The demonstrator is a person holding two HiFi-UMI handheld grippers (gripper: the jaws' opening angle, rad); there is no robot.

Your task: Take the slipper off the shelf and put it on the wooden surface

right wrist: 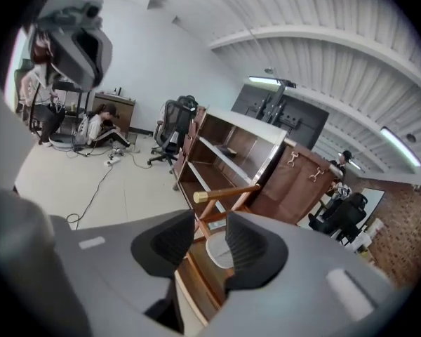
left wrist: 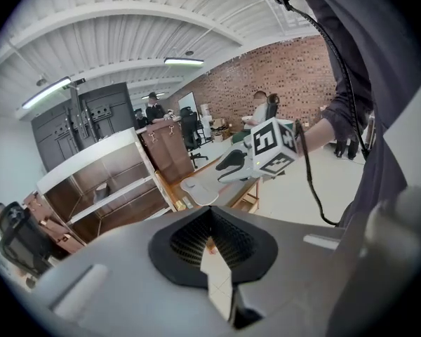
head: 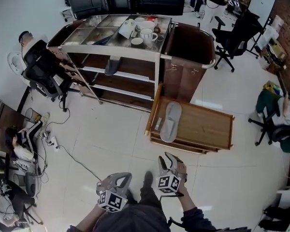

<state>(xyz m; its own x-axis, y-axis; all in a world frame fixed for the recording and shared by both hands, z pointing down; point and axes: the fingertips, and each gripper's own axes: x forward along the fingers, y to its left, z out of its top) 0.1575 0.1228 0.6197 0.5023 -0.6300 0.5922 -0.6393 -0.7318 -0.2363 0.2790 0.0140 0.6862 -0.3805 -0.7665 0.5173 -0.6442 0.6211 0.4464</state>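
Both my grippers low, near my body, well apart from shelf (head: 121, 74). Left gripper (head: 120, 179) (left wrist: 209, 213): jaws clenched together, nothing between. Right gripper (head: 171, 159) (right wrist: 210, 230): jaws released, gap between pads, nothing in it.

Grey slipper (head: 170, 121) (left wrist: 195, 188) (right wrist: 221, 253) lies flat on wooden surface (head: 208, 127), near its left edge, just right of shelf. Second slipper (head: 112, 65) on upper shelf board. White mug (head: 147, 35) among crockery on shelf top.
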